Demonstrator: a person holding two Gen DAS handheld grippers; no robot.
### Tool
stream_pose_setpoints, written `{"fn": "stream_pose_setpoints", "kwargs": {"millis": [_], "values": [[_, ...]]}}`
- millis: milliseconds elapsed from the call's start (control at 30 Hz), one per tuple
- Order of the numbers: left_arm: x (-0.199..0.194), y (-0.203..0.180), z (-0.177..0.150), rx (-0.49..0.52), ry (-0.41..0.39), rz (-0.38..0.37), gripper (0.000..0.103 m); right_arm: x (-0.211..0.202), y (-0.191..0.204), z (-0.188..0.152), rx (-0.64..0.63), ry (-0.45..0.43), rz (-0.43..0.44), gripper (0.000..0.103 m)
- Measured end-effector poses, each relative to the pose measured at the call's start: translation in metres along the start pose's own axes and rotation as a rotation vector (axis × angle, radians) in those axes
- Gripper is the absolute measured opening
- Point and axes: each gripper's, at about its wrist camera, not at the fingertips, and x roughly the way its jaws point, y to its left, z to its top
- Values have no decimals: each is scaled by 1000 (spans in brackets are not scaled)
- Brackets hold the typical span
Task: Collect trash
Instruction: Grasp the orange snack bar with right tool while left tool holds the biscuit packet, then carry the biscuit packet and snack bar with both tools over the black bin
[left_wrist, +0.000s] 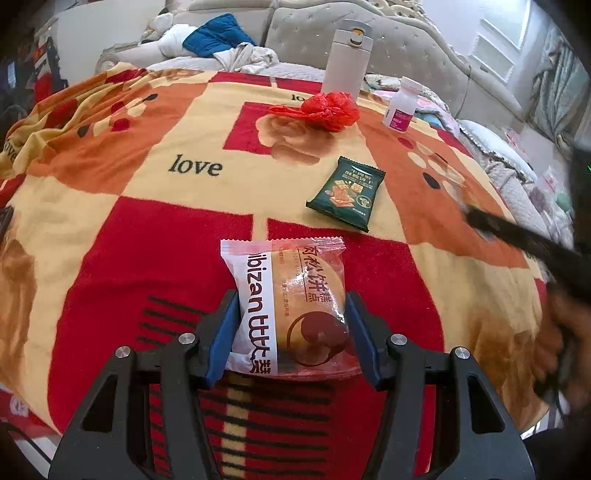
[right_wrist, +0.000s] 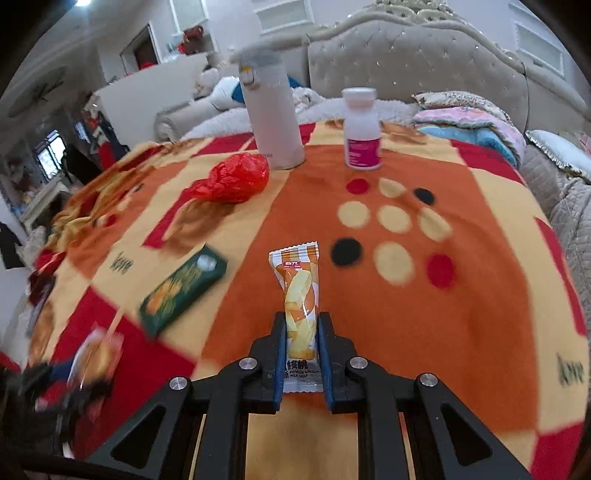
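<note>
Left hand-held gripper (left_wrist: 291, 328) pinches a pastry packet (left_wrist: 291, 306) by its sides; right hand-held gripper (right_wrist: 301, 350) pinches a slim orange wafer packet (right_wrist: 299, 306). We judge both light, crinkly, crushable, so grip mid-body. Green snack packet (left_wrist: 345, 194) and crumpled red bag (left_wrist: 327, 109) lie on the blanket (left_wrist: 166, 221), near the flask (left_wrist: 345, 59)

Left gripper (left_wrist: 291, 325) angled steeply downward, blue pads (left_wrist: 225, 332) pressed against both sides of a wrapped pastry packet (left_wrist: 288, 295), jaws about halfway apart. Right gripper (right_wrist: 302, 350) likewise pitched down, jaws drawn narrow and clamped on a slim snack bar wrapper (right_wrist: 300, 306) standing up between the pads. Seen from the left wrist, right gripper blurred at the right edge.
</note>
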Motion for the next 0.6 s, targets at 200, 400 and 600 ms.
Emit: {"fn": "stream_pose_setpoints", "kwargs": {"millis": [200,400,600], "values": [[-16,-46,-1,78,-25,-19,55,-70,-30,-64,4,-78,30,15],[-24,-101,5,97,-37,-20,55,-105,-52,-90,76,-139,-26,15],[-29,-145,13,123,-45,-5,55,-129,-76,-100,127,-179,-50,15]]}}
